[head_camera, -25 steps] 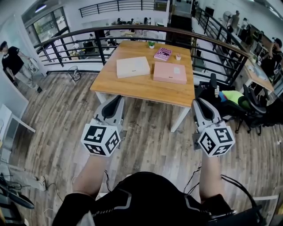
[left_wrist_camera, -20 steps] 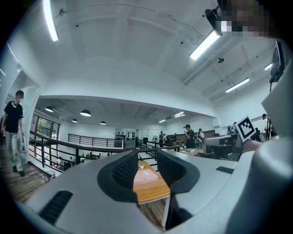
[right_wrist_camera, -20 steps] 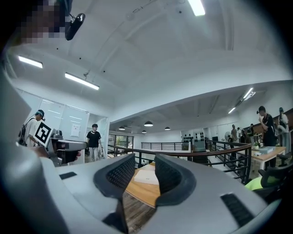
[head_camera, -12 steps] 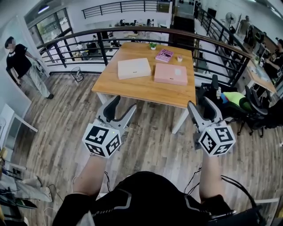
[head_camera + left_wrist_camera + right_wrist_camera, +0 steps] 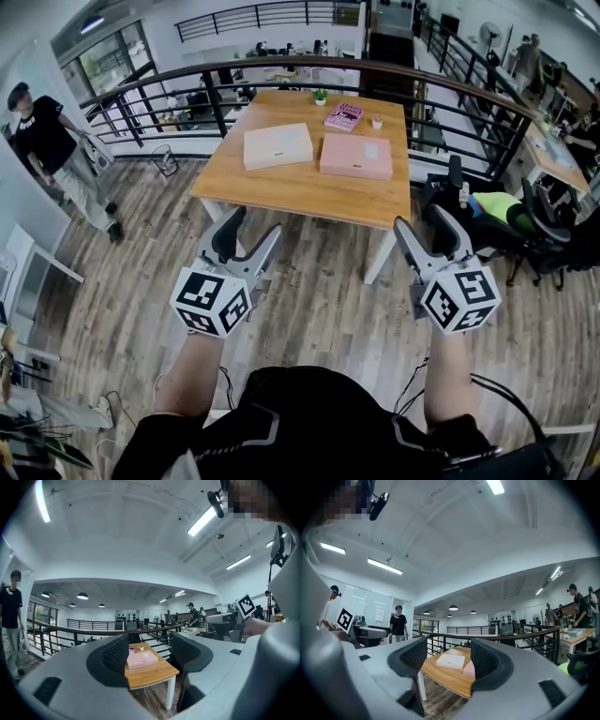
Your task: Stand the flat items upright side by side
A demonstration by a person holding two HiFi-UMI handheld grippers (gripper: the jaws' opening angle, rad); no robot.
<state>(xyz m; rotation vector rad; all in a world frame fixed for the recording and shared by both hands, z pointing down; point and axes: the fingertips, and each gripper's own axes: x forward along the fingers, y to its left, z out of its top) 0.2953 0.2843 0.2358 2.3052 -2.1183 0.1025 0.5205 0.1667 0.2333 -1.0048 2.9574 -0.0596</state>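
Note:
On the wooden table (image 5: 309, 187) ahead lie a flat cream box (image 5: 277, 146) and a flat pink box (image 5: 356, 156) side by side, with a pink book (image 5: 344, 116) behind them. My left gripper (image 5: 248, 236) and right gripper (image 5: 429, 236) hover over the floor short of the table, both level. Their jaws have just been opening, and both stand open with nothing between them. The left gripper view frames the pink box (image 5: 143, 659) between its jaws. In the right gripper view the cream box (image 5: 451, 661) and the pink box (image 5: 467, 668) show.
A small cup (image 5: 378, 122) and a potted plant (image 5: 322, 95) stand at the table's far end. A curved black railing (image 5: 309, 70) runs behind the table. A person (image 5: 52, 141) walks at the left. An office chair with a green item (image 5: 487, 211) sits at the right.
Both grippers' jaws went from shut to open and the hands drifted slightly toward the table. The person at the left has walked nearer.

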